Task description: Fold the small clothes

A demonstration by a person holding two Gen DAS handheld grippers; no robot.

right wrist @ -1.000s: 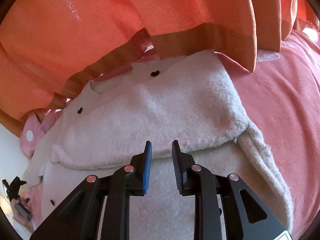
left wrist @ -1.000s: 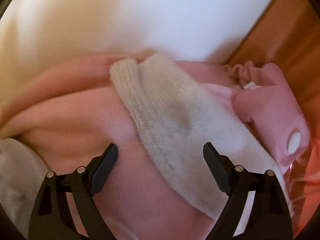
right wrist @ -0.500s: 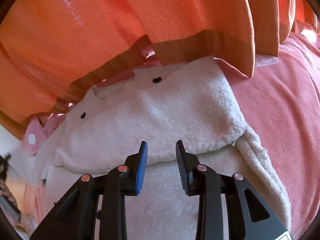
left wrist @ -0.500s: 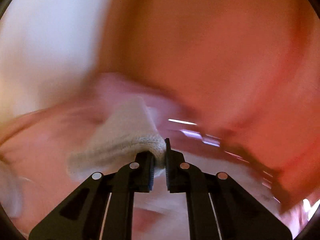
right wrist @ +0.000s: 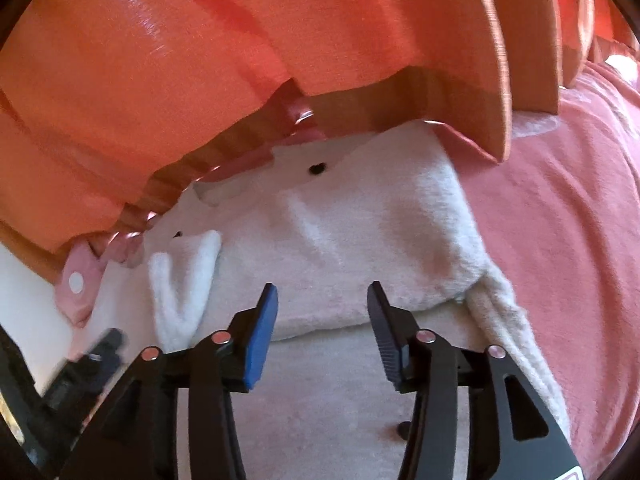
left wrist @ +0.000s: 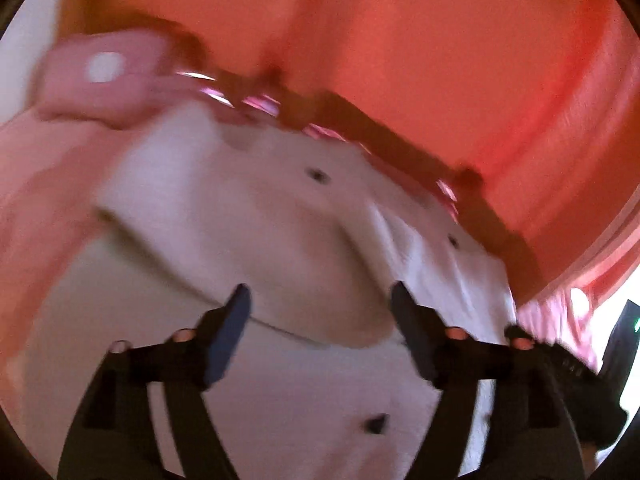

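A small cream fleece garment (right wrist: 360, 248) with dark snap buttons lies partly folded on a pink blanket (right wrist: 560, 240). It also shows in the blurred left wrist view (left wrist: 280, 240). One cream sleeve (right wrist: 180, 276) lies folded over the garment's left side. My right gripper (right wrist: 322, 312) is open and empty, low over the folded edge. My left gripper (left wrist: 320, 316) is open and empty over the garment; it shows as a dark blur at the lower left of the right wrist view (right wrist: 92, 356).
An orange curtain (right wrist: 240, 60) hangs over the far edge of the garment and blanket. A pink piece of clothing with a white snap (right wrist: 78, 284) lies beyond the garment's left side. A white surface (right wrist: 24, 300) shows at far left.
My left gripper, shut on the cream sleeve half a second ago, has carried it across onto the garment, let go and opened. My right gripper has opened wider.
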